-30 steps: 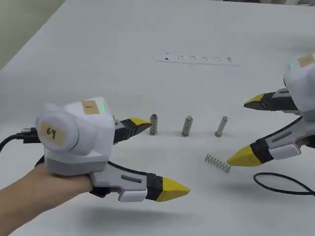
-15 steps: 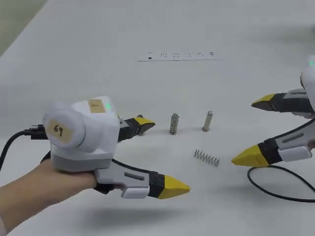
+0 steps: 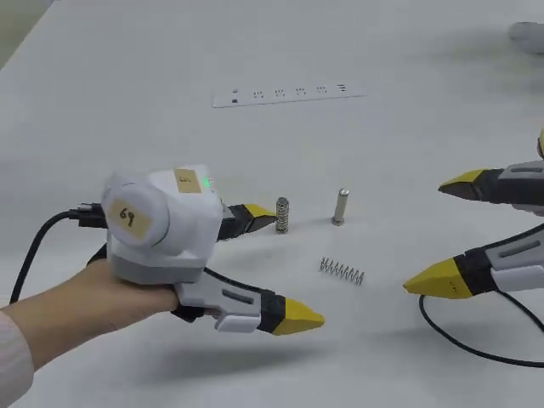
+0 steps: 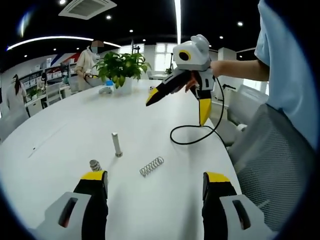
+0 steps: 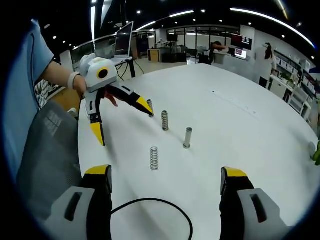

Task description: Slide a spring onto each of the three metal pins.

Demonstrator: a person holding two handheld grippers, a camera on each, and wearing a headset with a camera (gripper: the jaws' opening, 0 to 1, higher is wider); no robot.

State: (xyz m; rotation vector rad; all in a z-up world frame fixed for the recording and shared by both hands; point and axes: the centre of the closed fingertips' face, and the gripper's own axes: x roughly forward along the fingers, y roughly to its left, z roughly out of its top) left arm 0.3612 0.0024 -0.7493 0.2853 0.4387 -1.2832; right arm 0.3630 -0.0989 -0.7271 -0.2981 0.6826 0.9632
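Observation:
Two pins stand in a row on the white table: one wearing a spring (image 3: 282,215) and a bare pin (image 3: 340,206). A loose spring (image 3: 342,271) lies flat in front of them. My left gripper (image 3: 289,265) is open, its far jaw tip just left of the sprung pin. My right gripper (image 3: 433,234) hovers open to the right of the loose spring, apart from it. In the right gripper view a further sprung pin (image 5: 150,107) stands by the left gripper (image 5: 125,126), then a sprung pin (image 5: 164,120), the bare pin (image 5: 187,137) and the loose spring (image 5: 154,158).
A white power strip (image 3: 289,93) lies flat at the back of the table. A black cable (image 3: 476,340) loops on the table below my right gripper. A potted plant (image 4: 122,65) stands at the table's far end, and a mesh chair (image 4: 280,165) is beside the table.
The head camera has shifted. My right gripper has drawn back to the right, away from the loose spring. My left gripper's far jaw tip now hides the leftmost pin.

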